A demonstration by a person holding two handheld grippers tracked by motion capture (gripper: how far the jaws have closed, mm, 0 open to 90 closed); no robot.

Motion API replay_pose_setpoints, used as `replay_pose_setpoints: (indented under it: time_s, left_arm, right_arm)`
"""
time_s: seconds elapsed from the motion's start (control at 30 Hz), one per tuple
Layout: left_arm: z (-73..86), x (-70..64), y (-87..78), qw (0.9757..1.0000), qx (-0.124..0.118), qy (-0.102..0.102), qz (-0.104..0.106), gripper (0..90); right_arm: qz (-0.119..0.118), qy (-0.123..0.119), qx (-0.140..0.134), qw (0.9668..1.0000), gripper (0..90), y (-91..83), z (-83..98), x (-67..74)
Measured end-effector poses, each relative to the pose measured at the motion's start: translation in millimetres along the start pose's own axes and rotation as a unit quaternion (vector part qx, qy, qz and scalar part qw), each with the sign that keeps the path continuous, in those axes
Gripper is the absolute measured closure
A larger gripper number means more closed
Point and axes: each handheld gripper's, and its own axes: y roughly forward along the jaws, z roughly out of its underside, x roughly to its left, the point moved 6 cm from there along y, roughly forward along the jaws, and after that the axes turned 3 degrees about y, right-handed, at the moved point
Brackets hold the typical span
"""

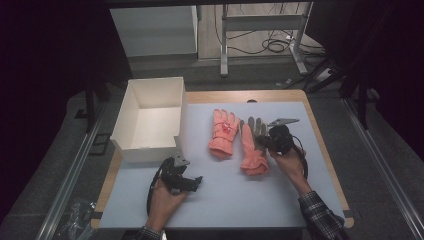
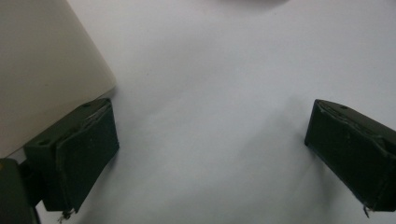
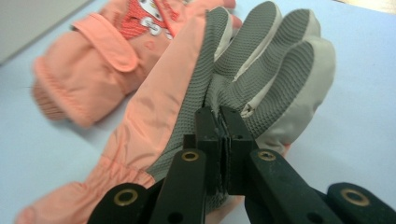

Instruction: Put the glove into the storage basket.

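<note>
Item nearest the lens: our right gripper (image 3: 223, 135), jaws pinched on the grey textured palm of the salmon-pink padded glove (image 3: 243, 70). That glove lies palm up on the pale blue table mat (image 1: 225, 185), beside its patterned twin glove (image 1: 223, 134). We should lift steadily toward the open white cardboard box (image 1: 150, 145), keeping the cuff clear. Left gripper (image 2: 210, 149): jaws spread, empty, beside the box. Hard to judge: how much fabric we hold.
</note>
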Motion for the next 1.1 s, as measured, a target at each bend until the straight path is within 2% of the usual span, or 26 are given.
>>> replay_pose_setpoints:
  time_s: [0.17,0.27,0.37,0.43,0.47,0.53,0.73,0.83,0.97,1.0,1.07,1.1]
  left_arm:
    - [-0.1,-0.2,0.1,1.0,-0.001,-0.001,0.0,2.5]
    - [0.0,0.0,0.0,1.0,0.0,0.0,0.0,2.5]
    - [0.0,0.0,0.0,1.0,0.0,0.0,-0.001,2.5]
    - [-0.2,0.1,0.1,1.0,-0.001,0.0,-0.001,2.5]
    - [-0.1,-0.1,0.1,1.0,-0.001,-0.001,-0.001,2.5]
    - [-0.1,-0.2,0.1,1.0,-0.001,-0.001,-0.001,2.5]
    - [0.0,0.1,-0.1,1.0,0.0,0.0,-0.001,2.5]
    - [0.0,0.0,0.0,1.0,0.0,0.0,-0.001,2.5]
    - [0.0,0.0,0.0,1.0,0.0,0.0,-0.001,2.5]
    - [0.0,0.1,0.0,1.0,0.0,0.0,-0.001,2.5]
    - [0.0,0.1,0.0,1.0,0.0,0.0,-0.001,2.5]
    - [0.0,0.1,0.0,1.0,0.0,0.0,-0.001,2.5]
  right_arm:
    - [-0.027,0.016,-0.01,0.9995,86.8,-19.9,0.3,11.0]
    - [-0.034,0.018,-0.012,0.9992,86.8,-26.1,1.8,15.9]
    - [-0.054,0.018,-0.014,0.9983,86.7,-37.4,9.2,27.5]
    - [-0.057,0.02,-0.015,0.9981,86.7,-39.5,11.2,30.0]
    - [-0.064,0.022,-0.018,0.9976,86.6,-45.5,18.0,37.5]
    - [-0.067,0.022,-0.02,0.9973,86.6,-49.4,24.8,43.7]
    - [-0.072,0.028,-0.016,0.9969,86.5,-53.3,42.4,57.1]
    - [-0.069,0.039,-0.009,0.9968,86.2,-48.2,55.8,61.6]
    - [-0.054,0.037,-0.004,0.9978,86.1,-41.3,64.2,59.2]
    - [-0.051,0.044,-0.003,0.9978,86.1,-38.3,68.2,56.1]
    - [-0.051,0.045,-0.002,0.9977,85.7,-38.2,69.6,55.0]
    - [-0.047,0.037,-0.002,0.9982,83.5,-38.2,71.2,54.0]
